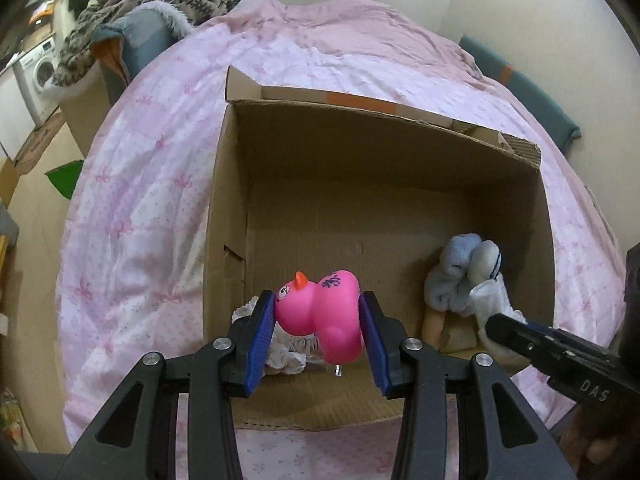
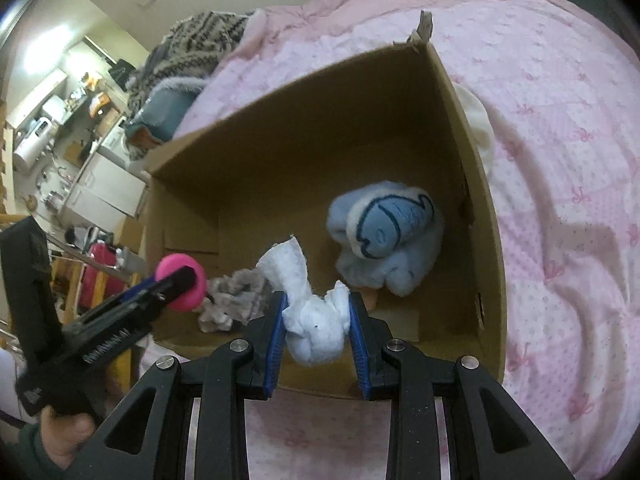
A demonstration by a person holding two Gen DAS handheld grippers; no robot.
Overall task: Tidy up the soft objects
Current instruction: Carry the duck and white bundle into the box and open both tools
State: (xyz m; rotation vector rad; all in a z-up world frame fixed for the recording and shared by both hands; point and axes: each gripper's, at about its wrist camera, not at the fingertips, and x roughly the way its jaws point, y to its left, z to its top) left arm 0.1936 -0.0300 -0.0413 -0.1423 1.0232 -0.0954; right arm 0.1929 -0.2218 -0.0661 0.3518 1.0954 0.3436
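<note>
My left gripper (image 1: 318, 312) is shut on a pink rubber duck (image 1: 320, 314) with an orange beak, held over the near left part of an open cardboard box (image 1: 224, 200). My right gripper (image 2: 317, 322) is shut on a small white plush toy (image 2: 316, 332) above the box's near edge. Inside the box sit a light blue plush toy (image 2: 386, 232) at the right and a crumpled grey-white cloth (image 2: 232, 296) at the near left. The right gripper (image 1: 500, 326) enters the left wrist view from the right, and the left gripper with the duck (image 2: 182, 280) shows at the left of the right wrist view.
The box stands on a bed with a pink patterned cover (image 1: 132, 200). A striped knitted blanket and a blue cushion (image 1: 152, 8) lie at the bed's far left. A washing machine (image 1: 40, 72) and cluttered shelves (image 2: 60, 128) stand beyond the bed. A hand (image 2: 64, 436) holds the left gripper.
</note>
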